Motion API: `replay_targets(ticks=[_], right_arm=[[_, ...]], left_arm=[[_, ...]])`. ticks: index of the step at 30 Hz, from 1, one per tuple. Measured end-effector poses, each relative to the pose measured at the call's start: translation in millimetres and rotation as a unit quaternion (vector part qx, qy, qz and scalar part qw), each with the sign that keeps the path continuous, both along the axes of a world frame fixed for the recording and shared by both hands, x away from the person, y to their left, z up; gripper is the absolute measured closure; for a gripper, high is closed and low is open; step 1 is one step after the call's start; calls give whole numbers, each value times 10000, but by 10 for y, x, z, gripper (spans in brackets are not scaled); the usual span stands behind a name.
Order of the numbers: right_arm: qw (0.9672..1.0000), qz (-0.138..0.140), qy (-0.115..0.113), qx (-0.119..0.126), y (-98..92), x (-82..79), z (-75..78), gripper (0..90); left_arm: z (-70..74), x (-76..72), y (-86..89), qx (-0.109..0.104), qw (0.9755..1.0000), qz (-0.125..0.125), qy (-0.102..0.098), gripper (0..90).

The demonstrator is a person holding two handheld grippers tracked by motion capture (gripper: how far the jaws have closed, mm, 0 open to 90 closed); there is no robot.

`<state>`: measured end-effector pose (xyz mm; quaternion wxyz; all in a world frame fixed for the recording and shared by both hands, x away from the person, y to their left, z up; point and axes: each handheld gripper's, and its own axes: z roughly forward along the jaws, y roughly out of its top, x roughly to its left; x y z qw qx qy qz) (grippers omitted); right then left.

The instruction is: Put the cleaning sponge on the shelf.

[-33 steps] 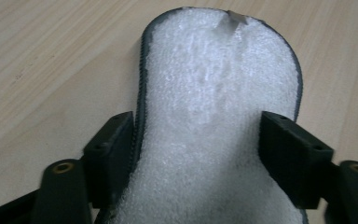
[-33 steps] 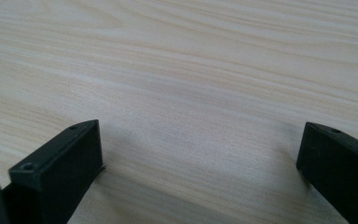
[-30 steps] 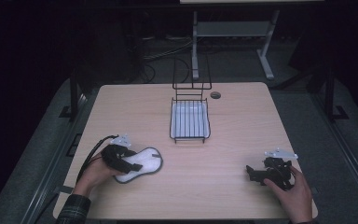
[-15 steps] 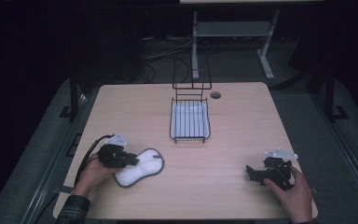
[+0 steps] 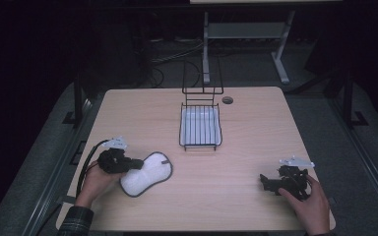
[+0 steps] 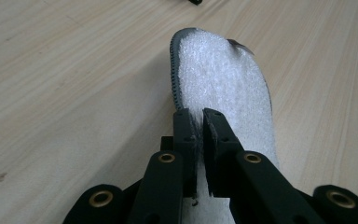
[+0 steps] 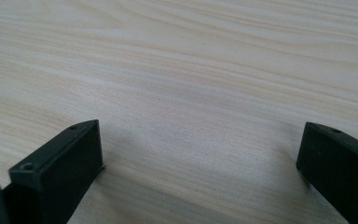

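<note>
- Pinching the white pad [image 6: 228, 93] at its grey stitched edge, with the left gripper [image 6: 198, 123] squeezed nearly shut on that rim.
- Lay flat on the wooden table [image 5: 256, 128] at the lower left of the high view, white pad [image 5: 145, 174] just beside the left hand [image 5: 94, 183].
- Looked soft, fluffy and light, so likely to bend and droop if lifted by one end.
- Best held by the stitched rim, where the cloth seemed firmer than the fuzzy middle.
- Rested low at the lower right of the high view, right gripper [image 5: 266, 181] well apart from the pad.
- Stood wide open in the right gripper view, right gripper [image 7: 200, 154] with bare wood between its jaws and nothing held.
- Sat in the upper middle of the high view, a wire basket [image 5: 200, 143] with a pale tray inside.
- Cut off at the bottom of the left gripper view, the near end of the pad behind the jaws.
- Too dark to make out, the floor and frames past the table's far edge.
</note>
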<state>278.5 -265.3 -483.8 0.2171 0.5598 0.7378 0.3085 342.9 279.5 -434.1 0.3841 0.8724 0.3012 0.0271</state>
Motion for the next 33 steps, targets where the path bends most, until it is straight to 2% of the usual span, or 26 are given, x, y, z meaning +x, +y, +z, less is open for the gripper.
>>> replay_targets(ticks=[11, 21, 22, 25, 30, 33], right_arm=[[10000, 0, 0, 0, 0, 0, 0, 0], [10000, 0, 0, 0, 0, 0, 0, 0], [10000, 0, -1, 0, 0, 0, 0, 0], [10000, 0, -1, 0, 0, 0, 0, 0], [10000, 1, -1, -1, 0, 0, 0, 0], [10000, 0, 0, 0, 0, 0, 0, 0]], left_arm=[[89, -65, 10, -89, 9998, 66, -156, 848], [177, -106, 44, -360, 9990, 182, -193, 850], [194, -116, 33, -443, 9986, 219, -171, 850], [215, -119, 27, -445, 9985, 237, -196, 850], [252, -132, 10, -591, 9977, 288, -186, 849], [284, -134, 2, -732, 9965, 318, -256, 849]])
